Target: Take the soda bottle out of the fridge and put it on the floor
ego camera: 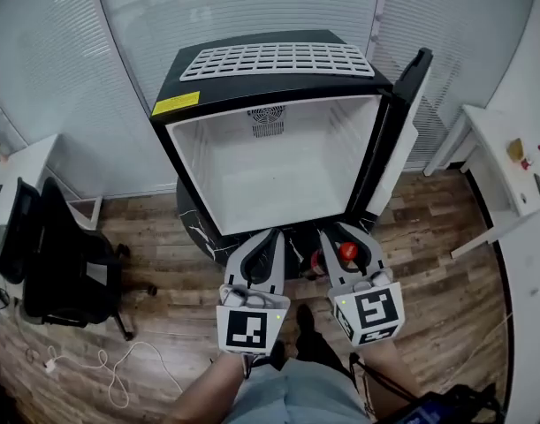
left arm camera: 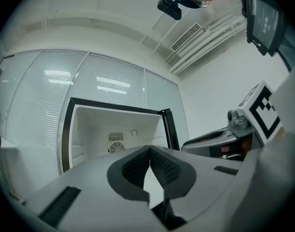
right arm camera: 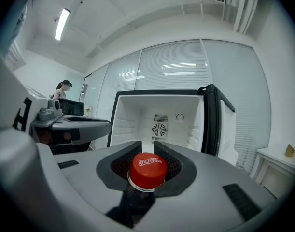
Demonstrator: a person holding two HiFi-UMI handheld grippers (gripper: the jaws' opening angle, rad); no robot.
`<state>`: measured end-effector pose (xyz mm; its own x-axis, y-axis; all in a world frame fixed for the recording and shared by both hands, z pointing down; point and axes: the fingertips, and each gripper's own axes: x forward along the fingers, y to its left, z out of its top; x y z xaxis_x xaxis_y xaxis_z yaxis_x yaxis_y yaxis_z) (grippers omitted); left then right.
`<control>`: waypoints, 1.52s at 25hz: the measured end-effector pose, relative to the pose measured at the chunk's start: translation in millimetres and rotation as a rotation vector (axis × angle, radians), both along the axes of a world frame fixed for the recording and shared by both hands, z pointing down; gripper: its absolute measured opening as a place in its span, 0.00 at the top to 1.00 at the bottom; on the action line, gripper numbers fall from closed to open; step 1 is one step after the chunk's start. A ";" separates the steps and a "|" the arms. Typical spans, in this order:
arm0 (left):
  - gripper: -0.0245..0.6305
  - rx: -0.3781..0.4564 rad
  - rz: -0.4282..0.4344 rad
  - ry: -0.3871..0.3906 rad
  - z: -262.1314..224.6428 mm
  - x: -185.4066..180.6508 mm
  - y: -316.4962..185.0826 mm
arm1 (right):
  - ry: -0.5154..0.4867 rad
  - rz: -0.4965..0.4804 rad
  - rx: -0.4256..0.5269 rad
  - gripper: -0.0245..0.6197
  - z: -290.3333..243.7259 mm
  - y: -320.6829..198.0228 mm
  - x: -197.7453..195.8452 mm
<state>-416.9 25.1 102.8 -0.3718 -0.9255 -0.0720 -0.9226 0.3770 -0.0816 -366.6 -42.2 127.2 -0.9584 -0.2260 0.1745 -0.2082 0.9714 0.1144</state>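
The soda bottle (right arm camera: 147, 169) has a red cap and a dark body, and my right gripper (right arm camera: 147, 144) is shut on its neck just below the cap. In the head view the red cap (ego camera: 347, 252) shows between the right gripper's (ego camera: 342, 237) jaws, in front of the fridge and outside it. The fridge (ego camera: 270, 162) is black with a white inside, stands open and looks empty. My left gripper (ego camera: 270, 238) hangs beside the right one, shut with nothing in it; its ribbed pads (left arm camera: 137, 166) meet at the tips.
The fridge door (ego camera: 402, 122) swings open to the right. The fridge rests on a dark round stand (ego camera: 199, 228) over wooden floor (ego camera: 163, 312). A black office chair (ego camera: 62, 254) and a white cable (ego camera: 102, 365) lie to the left, a white desk (ego camera: 508, 166) to the right.
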 end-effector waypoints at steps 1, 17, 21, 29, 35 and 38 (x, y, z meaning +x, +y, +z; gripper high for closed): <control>0.94 -0.003 0.033 -0.010 -0.8 9.2 1.1 | -0.003 0.024 0.002 0.82 -0.8 3.6 10.0; 0.94 -0.020 0.543 0.035 14.5 208.9 -66.4 | -0.020 0.469 0.072 0.82 -2.2 -3.4 217.8; 0.94 -0.036 0.647 0.042 20.5 277.4 -84.7 | 0.025 0.565 0.106 0.82 7.4 -12.4 284.2; 0.94 -0.117 0.806 0.073 54.5 389.8 -106.6 | 0.064 0.725 0.063 0.82 38.6 -26.0 399.1; 0.94 -0.167 0.880 0.047 83.9 436.5 -113.1 | 0.058 0.812 0.025 0.82 68.5 -29.0 451.0; 0.94 -0.200 0.913 0.023 107.1 452.4 -115.1 | 0.062 0.842 0.005 0.82 90.7 -31.0 468.9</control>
